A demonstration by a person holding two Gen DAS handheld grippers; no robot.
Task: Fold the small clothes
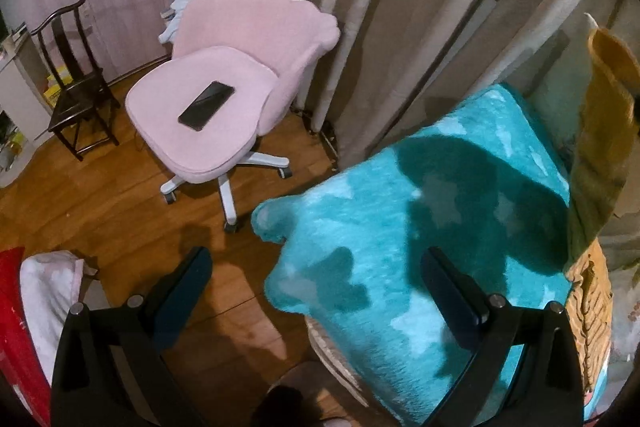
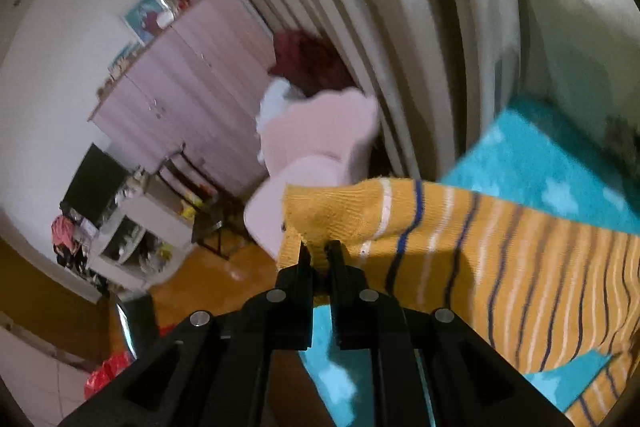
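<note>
Knitwear first: a small mustard-yellow striped garment (image 2: 500,267), banded in navy and white, hangs partly lifted, its plain ribbed end pinched in the right tongs (image 2: 320,255). Those tongs are closed almost completely, with only the thin knit edge between the tips. From there the cloth runs away to the right and down, its lower part trailing onto the fluffy turquoise blanket (image 2: 540,167) that covers the work surface; I cannot tell whether a tabletop or a bed lies beneath. In the left wrist view the same garment shows as a yellow strip (image 1: 604,147) raised at the far right edge, well apart from the left tongs (image 1: 316,275), which stand wide open, holding nothing, hovering over the blanket's near edge and the wooden floor (image 1: 120,211).

Judging by this, the step in hand is lifting one end to start or carry over a fold. Next, the raised end likely needs laying across the rest of the garment, the free tongs pinning or smoothing it.

Beyond stands a pink swivel chair (image 1: 208,131) carrying a phone (image 1: 206,105).
</note>
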